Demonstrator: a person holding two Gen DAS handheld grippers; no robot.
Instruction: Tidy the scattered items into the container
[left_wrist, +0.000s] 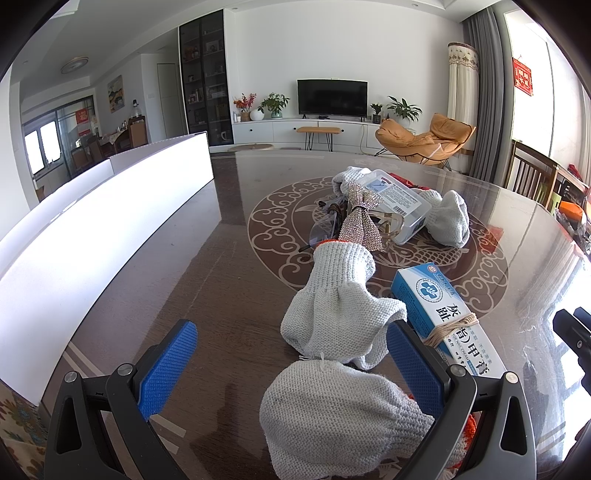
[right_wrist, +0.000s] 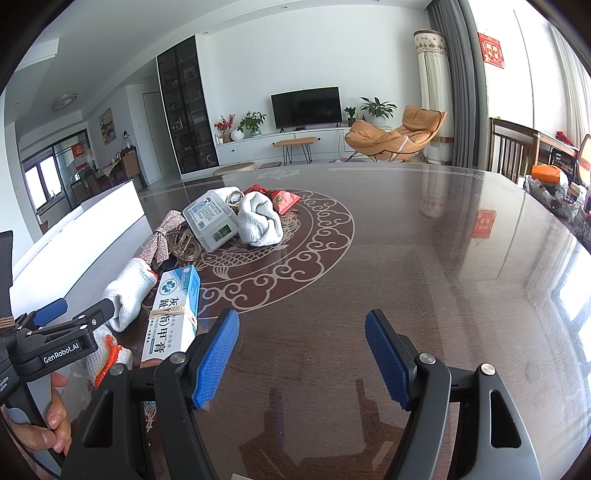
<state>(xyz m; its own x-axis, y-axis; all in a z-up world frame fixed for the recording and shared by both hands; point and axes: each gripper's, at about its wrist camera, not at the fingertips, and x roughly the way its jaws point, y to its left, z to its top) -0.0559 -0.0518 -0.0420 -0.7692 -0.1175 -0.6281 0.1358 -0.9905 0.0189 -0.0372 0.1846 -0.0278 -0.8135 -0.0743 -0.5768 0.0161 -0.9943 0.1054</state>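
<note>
Lying straight ahead of the left gripper (left_wrist: 291, 354), the nearest grey knit glove (left_wrist: 340, 321) is found between its spread blue pads, with nothing yet pinched. The glove's long axis runs away from the camera, roughly along the fingers: the cuff, edged in orange, points toward the pile in the middle of the table (left_wrist: 229, 280), while the bunched finger end reaches back between the jaws. It sits nearer the right-hand pad than the left-hand one. A second knit piece (left_wrist: 332, 413), closer still and low in the left wrist view, also lies between the jaws; whether it is a separate glove or part of the first cannot be told.

The right gripper (right_wrist: 301, 354) is seen with its jaws spread over bare tabletop, holding nothing, and the glove lies off to its left, beyond the boxed cream (right_wrist: 173, 314). The left gripper is judged the nearer one for this pick.

The box, bound with string, rests just beside the glove on its right, touching or nearly so; the right-hand pad stands between the two.

The container (left_wrist: 110, 221), a white open box, stands to the left of the left gripper, apart from the clutter. Farther off lie another glove (left_wrist: 448, 218), a clear plastic case (left_wrist: 397, 206) and a sequinned bow (left_wrist: 360, 218).

The glove looks soft, limp and crumpled, so it is judged likely to sag when lifted.
</note>
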